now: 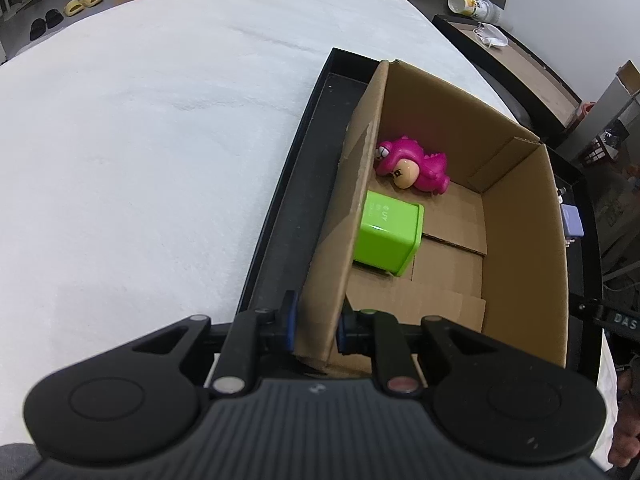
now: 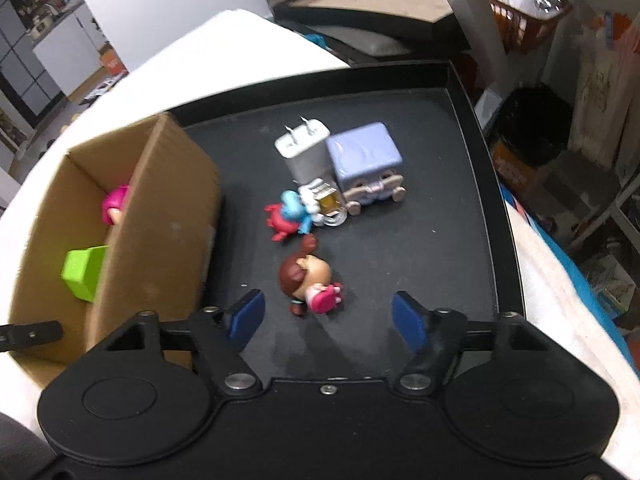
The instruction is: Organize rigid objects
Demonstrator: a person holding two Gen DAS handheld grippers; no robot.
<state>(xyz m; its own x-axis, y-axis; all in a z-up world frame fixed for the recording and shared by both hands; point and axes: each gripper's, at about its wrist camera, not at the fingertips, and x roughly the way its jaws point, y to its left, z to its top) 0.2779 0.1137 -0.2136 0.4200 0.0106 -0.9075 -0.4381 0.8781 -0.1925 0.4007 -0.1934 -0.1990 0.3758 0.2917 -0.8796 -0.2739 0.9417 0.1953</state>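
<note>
- Right now my left gripper [image 1: 316,330] is clamped on the cardboard box [image 1: 520,216] wall; a slip lets it slide.
- My right gripper [image 2: 324,318] is apart around the doll [image 2: 310,282]; closing off-center could knock it away.

A lived-in home room, cluttered like a spare room. The white-covered table [image 1: 140,140] is the landmark: beyond its far edge, yellow slippers [image 1: 83,3] and dark ones lie on the floor; off its right side stand an orange laundry basket [image 2: 524,20] and stuffed shelves.
</note>
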